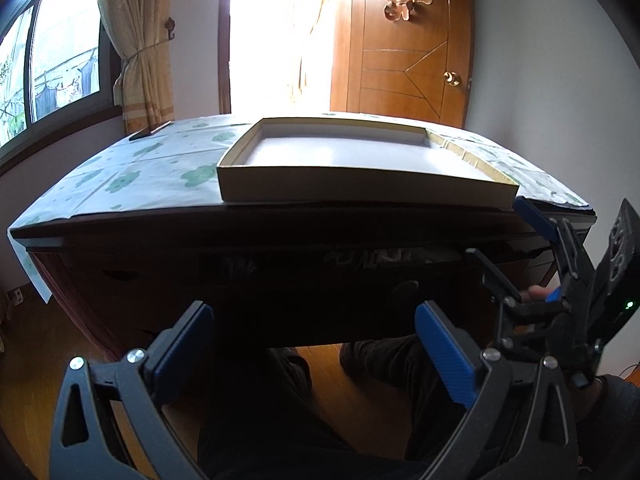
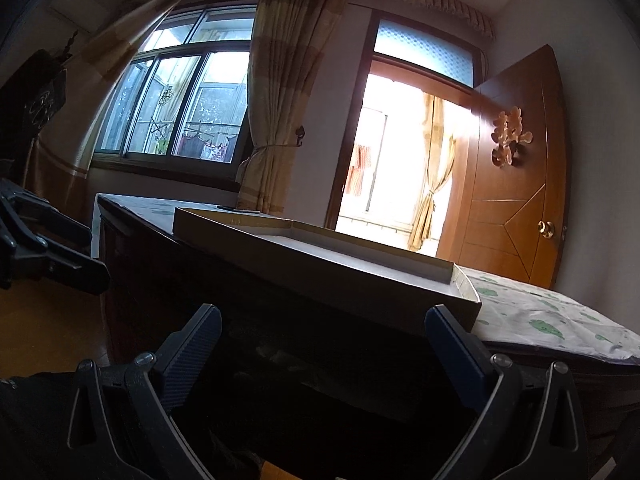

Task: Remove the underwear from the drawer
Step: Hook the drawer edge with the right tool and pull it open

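A brown wooden door (image 1: 404,40) stands open at the far right. Bright light comes in beside it. Yellow curtains (image 2: 276,92) hang by the big window (image 2: 180,104).

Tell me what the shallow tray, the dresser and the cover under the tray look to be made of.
Tray: likely cardboard, matte tan walls with thin, sharp-cut edges and a pale lining.
Dresser: seemingly dark brown wood with a slight sheen, though it is too shadowed to show grain.
Cover: thin sheet, paper or plastic, printed with green shapes; straight fold creases show.

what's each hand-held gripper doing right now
left hand-held gripper: open, holding nothing
right hand-held gripper: open, holding nothing
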`<state>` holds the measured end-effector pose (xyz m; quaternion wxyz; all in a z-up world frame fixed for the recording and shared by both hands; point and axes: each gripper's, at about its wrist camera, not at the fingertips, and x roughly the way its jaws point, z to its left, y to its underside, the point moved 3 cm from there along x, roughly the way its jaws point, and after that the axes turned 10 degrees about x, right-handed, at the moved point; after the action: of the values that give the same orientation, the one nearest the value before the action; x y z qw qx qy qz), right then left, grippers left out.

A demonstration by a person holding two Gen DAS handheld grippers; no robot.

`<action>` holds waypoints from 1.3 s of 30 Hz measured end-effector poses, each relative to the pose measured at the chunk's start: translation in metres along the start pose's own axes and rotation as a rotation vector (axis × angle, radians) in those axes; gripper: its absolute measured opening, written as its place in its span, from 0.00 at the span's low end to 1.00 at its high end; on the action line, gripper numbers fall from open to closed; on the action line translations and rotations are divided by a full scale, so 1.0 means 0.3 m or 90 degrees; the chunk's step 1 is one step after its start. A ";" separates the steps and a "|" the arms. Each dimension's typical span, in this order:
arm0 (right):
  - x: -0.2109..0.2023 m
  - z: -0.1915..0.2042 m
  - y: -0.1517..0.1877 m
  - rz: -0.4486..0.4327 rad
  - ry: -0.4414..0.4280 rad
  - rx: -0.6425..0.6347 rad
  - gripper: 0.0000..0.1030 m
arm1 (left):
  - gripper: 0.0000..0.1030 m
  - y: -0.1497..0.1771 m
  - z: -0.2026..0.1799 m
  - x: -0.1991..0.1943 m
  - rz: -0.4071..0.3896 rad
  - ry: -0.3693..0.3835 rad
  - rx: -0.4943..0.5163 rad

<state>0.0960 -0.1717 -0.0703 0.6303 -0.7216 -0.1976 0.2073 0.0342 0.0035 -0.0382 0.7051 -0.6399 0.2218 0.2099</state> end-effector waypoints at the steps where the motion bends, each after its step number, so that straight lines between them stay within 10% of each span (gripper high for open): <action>1: 0.005 0.001 0.002 -0.006 0.001 -0.009 0.99 | 1.00 0.002 0.000 -0.001 0.001 0.001 -0.002; 39: 0.140 0.033 0.021 -0.021 -0.029 -0.150 0.99 | 1.00 0.010 0.006 0.002 0.005 0.012 -0.026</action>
<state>0.1257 -0.1414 -0.0800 0.5396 -0.7826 -0.2464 0.1887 0.0331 0.0056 -0.0408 0.6888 -0.6554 0.2269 0.2110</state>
